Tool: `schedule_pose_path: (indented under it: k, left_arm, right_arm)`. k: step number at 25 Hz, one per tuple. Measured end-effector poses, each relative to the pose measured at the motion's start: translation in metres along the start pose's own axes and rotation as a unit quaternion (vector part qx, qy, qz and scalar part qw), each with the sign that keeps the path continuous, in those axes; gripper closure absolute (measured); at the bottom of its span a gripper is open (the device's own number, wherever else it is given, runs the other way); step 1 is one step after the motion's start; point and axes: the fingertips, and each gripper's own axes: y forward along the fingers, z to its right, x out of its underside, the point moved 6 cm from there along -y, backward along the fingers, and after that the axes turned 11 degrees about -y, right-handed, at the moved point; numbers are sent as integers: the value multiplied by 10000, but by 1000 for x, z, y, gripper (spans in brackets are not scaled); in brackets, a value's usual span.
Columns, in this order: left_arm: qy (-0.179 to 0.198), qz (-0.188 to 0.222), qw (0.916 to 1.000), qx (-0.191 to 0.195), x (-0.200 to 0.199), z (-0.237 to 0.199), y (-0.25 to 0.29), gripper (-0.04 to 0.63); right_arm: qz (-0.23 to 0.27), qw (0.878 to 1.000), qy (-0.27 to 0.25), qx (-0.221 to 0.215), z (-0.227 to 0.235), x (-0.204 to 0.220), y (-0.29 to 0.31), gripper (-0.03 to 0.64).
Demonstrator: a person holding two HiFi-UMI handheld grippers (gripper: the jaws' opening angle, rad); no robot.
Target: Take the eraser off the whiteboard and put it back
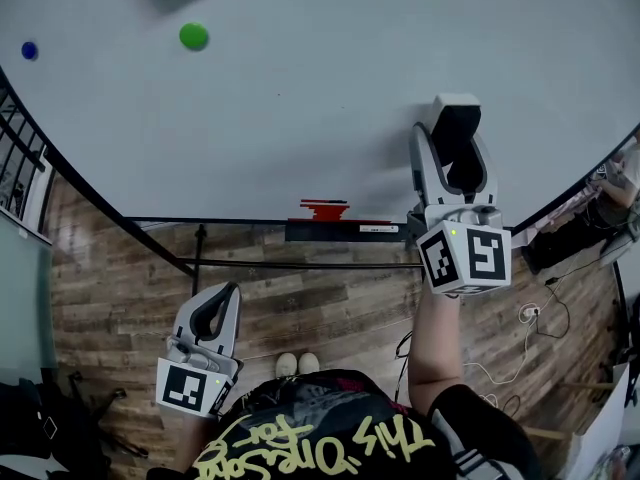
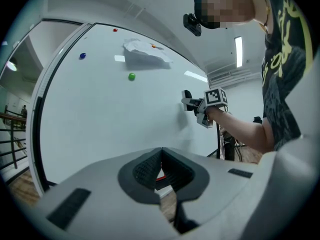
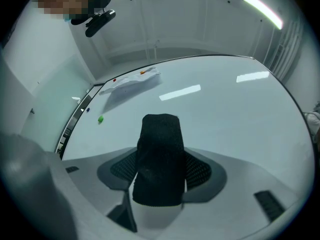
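Whiteboard (image 1: 300, 118) w/ green magnet (image 1: 194, 36), blue magnet (image 1: 29, 51), paper sheet (image 2: 147, 51) up top, red item (image 1: 325, 208) on btm tray (image 1: 345, 231)

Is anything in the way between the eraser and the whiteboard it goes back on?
Nothing visible. The right gripper holds the eraser by a bare patch of whiteboard; the green magnet and the paper sit far off to the side.

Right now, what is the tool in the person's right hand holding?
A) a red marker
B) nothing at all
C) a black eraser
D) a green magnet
C: the right tool has its jaws closed on a black eraser, which the right gripper view shows plainly between them.
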Motion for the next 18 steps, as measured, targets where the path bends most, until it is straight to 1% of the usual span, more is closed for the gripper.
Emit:
schedule_pose_path:
  k: [18]
  left_arm:
    - [18, 23, 9999, -96, -2, 0, -3, 588]
  right_arm:
    - [-111, 9998, -116, 124, 5, 7, 15, 357]
